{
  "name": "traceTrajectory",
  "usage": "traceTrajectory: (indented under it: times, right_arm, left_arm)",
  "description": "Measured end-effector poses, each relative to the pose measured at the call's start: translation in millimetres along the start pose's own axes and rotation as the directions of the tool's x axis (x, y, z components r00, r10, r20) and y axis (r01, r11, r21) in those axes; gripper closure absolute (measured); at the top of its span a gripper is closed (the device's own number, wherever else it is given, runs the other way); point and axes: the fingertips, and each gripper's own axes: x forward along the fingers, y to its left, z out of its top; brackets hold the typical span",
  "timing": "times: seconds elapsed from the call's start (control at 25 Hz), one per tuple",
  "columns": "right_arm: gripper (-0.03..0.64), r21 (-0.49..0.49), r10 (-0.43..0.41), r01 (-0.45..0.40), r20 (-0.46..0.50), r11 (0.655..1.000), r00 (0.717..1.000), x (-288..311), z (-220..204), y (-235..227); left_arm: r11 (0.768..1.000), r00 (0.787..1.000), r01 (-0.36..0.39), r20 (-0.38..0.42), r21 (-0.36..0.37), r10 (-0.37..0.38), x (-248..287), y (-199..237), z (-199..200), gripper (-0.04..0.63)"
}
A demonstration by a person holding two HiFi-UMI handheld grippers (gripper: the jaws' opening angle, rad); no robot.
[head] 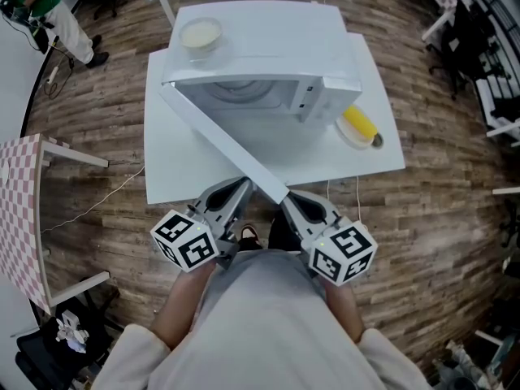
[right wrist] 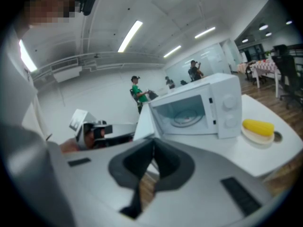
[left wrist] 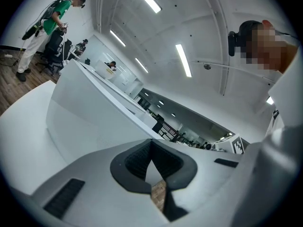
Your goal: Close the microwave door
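The microwave door (head: 223, 140) stands wide open over the tabletop (head: 175, 177), its free edge between the left gripper (head: 242, 187) and right gripper (head: 288, 203), both closed and empty. Light, stiff, hinged: I'd push its outer face near that edge.

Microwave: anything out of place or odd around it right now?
Only the microwave door: it stands wide open, swung out to the front edge of the table. The corn lies on its plate, nothing spilled.

Ceiling light strips (left wrist: 182, 59) lit the room brightly and evenly; shadows were soft. Both gripper views bowed strongly at dark corners, nearest parts blurred.
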Motion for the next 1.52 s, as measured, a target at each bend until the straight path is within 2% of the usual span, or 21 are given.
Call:
traceTrajectory:
  times: [0.52,0.8,1.52]
  right_arm:
    - [0.594,0.0,-0.043,0.043,0.011,0.999,0.999,-6.6,9.3,-20.5]
    - [0.594,0.004,-0.057,0.057,0.017,0.998,0.998,-7.3,16.2,-34.3]
    - [0.594,0.02,-0.059,0.058,0.038,0.998,0.998,1.3,44.7,-83.0]
  left_arm:
    - [1.0,0.999,0.03,-0.017,-0.005,-0.03,21.1,0.1,4.6,0.578]
    - [0.997,0.999,0.04,-0.033,0.062,-0.038,37.9,-5.3,7.4,0.578]
    - [0.997,0.999,0.039,-0.041,0.071,-0.036,86.7,-0.2,22.6,0.578]
